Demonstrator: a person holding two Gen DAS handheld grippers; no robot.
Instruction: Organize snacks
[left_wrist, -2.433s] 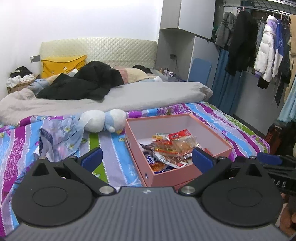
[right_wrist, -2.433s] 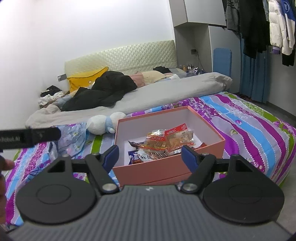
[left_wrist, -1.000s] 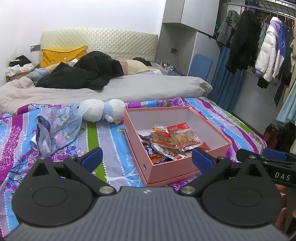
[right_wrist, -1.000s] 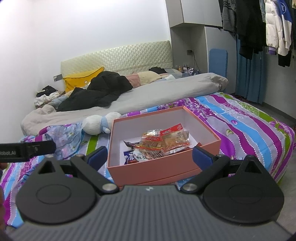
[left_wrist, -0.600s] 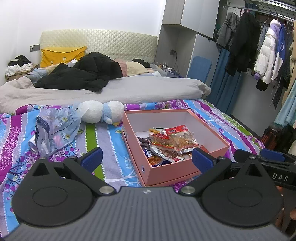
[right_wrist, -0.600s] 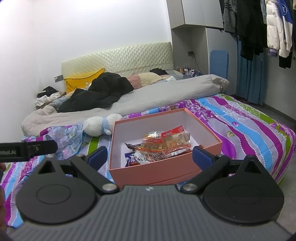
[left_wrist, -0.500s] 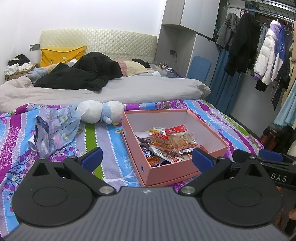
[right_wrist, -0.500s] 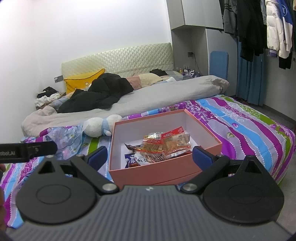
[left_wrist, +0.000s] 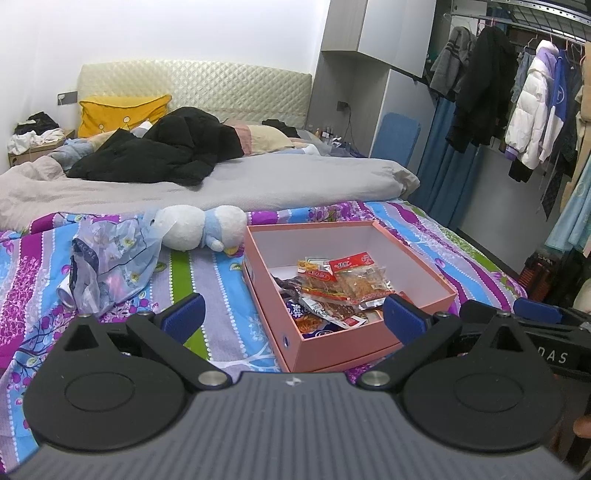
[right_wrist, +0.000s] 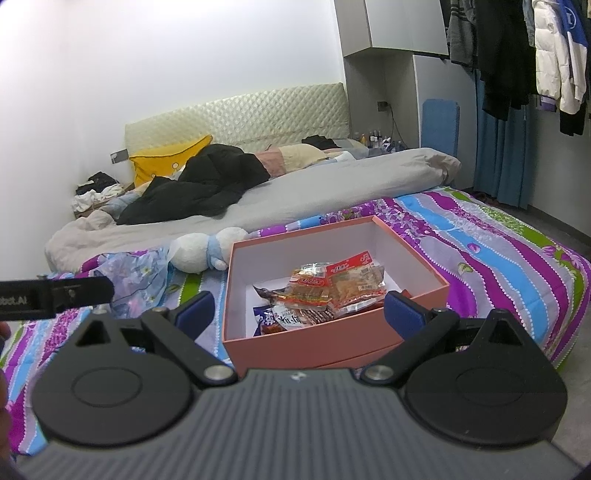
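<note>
Right gripper, jaws spread wide, hangs near an open pink cardboard box on the striped floral bed. Assorted snack packets lie inside. White plush toy lies far left.

Left gripper and right gripper hover side by side, jaws wide apart.

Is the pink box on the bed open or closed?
Open: the pink box has no lid on, showing white inner walls and snack packets piled inside.
</note>
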